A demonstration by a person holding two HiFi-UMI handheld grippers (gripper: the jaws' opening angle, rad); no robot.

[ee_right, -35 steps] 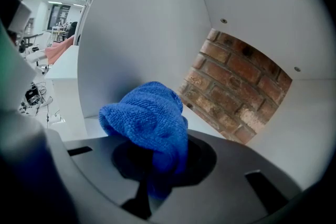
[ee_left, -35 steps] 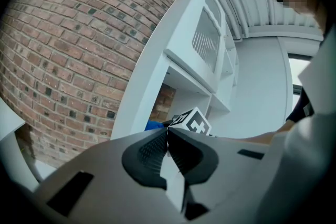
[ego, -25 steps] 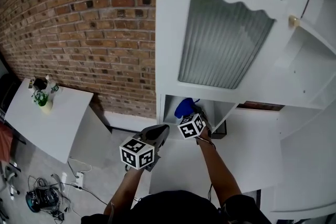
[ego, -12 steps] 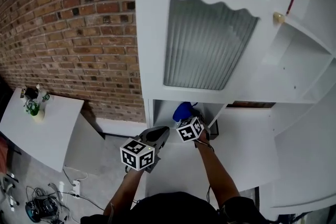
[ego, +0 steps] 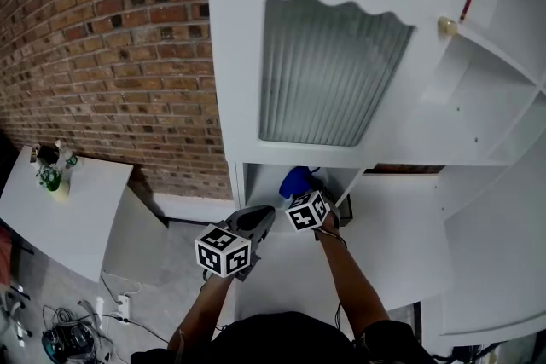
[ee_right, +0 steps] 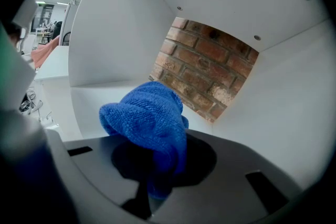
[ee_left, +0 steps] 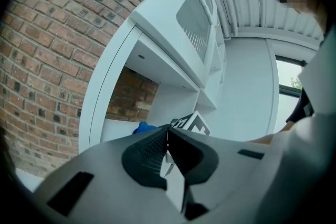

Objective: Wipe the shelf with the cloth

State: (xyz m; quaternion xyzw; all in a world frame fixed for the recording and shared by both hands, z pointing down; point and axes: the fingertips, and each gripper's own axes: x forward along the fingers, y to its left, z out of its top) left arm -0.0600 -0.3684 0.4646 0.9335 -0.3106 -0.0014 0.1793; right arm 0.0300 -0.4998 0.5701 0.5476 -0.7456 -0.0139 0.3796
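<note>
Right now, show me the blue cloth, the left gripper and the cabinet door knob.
blue cloth (ee_right: 149,115), right gripper view, on the bunched fold sticking out past the jaws.
left gripper (ee_left: 168,129), left gripper view, where its closed fingertips meet.
door knob (ego: 447,26), head view, on the round knob's face.

No words, numbers or brand names could be read anywhere. The only marks were black-and-white square patterns, low in the middle of the head view. They sat on the left cube (ego: 223,250) of the left gripper (ee_left: 168,139) and the right cube (ego: 309,210) of the right gripper (ee_right: 157,165). They were not letters.
</note>
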